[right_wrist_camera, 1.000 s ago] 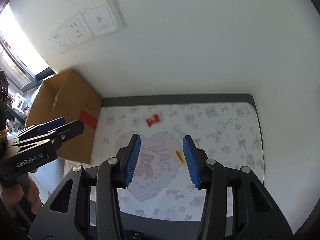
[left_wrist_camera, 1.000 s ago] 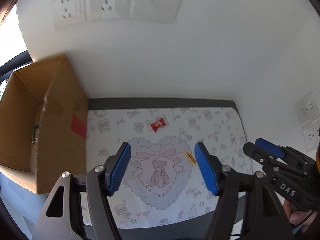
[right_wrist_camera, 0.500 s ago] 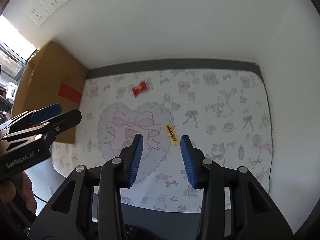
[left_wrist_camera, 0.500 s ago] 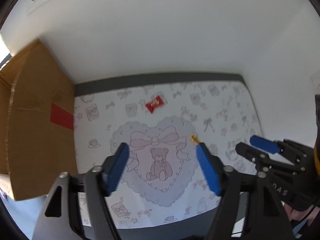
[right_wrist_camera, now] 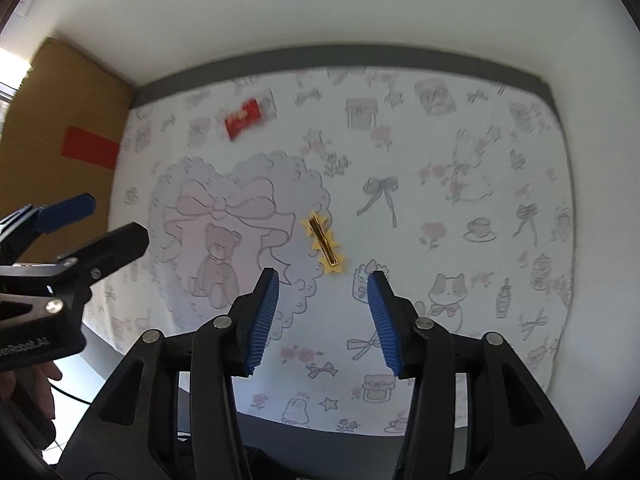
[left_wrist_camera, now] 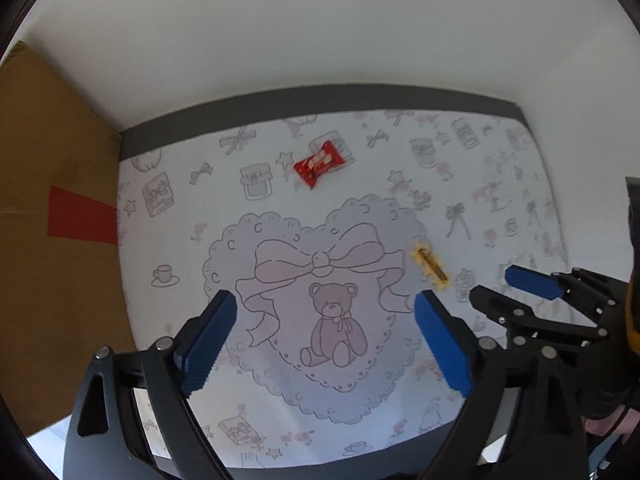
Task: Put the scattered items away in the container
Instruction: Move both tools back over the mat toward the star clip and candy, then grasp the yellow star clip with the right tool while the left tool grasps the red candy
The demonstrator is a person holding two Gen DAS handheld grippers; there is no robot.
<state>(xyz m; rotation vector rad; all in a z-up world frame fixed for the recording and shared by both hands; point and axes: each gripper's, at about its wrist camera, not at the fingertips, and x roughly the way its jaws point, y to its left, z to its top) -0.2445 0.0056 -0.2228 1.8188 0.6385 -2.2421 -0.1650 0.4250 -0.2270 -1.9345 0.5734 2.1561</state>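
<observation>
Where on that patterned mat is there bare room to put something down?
Most of the mat lies bare: the whole stretch right of the yellow hair clip, and the strip between the red sweet wrapper and the cardboard box. It is crowded only by the clip, where the right gripper hangs, opening and empty.

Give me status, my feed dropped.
Both grippers opening, empty: left, right. Yellow star hair clip just ahead of right. Red candy wrapper untouched. Nothing blocking.

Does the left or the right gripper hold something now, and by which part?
Nothing is held. Both the left gripper and the right gripper are opening with nothing between their fingers.
</observation>
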